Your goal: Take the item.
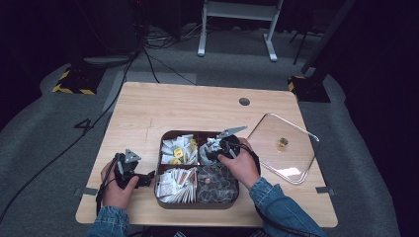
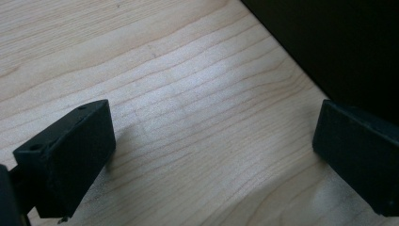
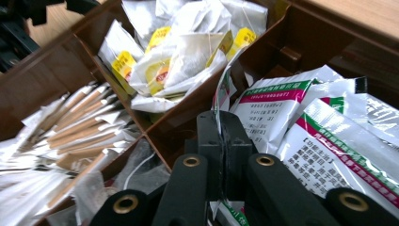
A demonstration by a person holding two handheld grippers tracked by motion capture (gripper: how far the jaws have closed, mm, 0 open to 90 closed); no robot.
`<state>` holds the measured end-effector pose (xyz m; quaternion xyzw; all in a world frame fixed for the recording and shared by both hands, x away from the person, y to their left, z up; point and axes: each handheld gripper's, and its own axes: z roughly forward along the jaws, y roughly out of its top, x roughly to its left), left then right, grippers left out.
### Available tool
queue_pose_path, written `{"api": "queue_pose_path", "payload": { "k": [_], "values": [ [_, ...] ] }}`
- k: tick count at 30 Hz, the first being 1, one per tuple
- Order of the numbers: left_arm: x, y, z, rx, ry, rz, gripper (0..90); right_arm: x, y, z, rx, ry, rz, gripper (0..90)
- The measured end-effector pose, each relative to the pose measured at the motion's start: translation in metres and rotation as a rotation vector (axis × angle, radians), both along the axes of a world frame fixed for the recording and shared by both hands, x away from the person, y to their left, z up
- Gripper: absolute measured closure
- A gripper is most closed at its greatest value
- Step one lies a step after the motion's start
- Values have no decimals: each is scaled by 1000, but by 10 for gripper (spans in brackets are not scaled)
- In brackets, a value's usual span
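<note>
A brown four-part tray (image 1: 197,205) stands at the table's near middle. My right gripper (image 1: 211,147) reaches into its far right compartment. In the right gripper view its jaws (image 3: 224,136) are shut on the edge of a white sachet (image 3: 221,96) that rises between them. More white sachets with green and magenta bands (image 3: 277,113) lie beside it. My left gripper (image 1: 144,178) rests low over the bare wood just left of the tray, open with nothing between its fingers (image 2: 70,160). The tray's dark wall (image 2: 339,47) is close on its right.
Tea bags with yellow tags (image 1: 177,148) fill the far left compartment, paper-wrapped wooden stirrers (image 1: 175,182) the near left, clear-wrapped pieces (image 1: 217,180) the near right. A square glass lid (image 1: 276,163) with a small knob (image 1: 282,142) lies right of the tray. A cable hole (image 1: 244,101) sits farther back.
</note>
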<state>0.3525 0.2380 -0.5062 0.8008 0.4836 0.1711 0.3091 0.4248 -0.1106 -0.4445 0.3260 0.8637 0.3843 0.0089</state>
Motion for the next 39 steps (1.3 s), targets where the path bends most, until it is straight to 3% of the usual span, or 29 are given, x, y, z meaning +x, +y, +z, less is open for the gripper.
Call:
{"api": "queue_pose_path", "payload": {
  "k": [8,15,26,39],
  "values": [
    [0,0,0,0,0,0,1,-4,-9,15,43,-22,-7,892],
    [0,0,0,0,0,0,1,-10,-23,31,112,-57,-16,892],
    [0,0,0,0,0,0,1,-19,-38,49,153,-92,-18,892],
    [0,0,0,0,0,0,1,-32,-79,66,208,-121,-64,891]
  ]
}}
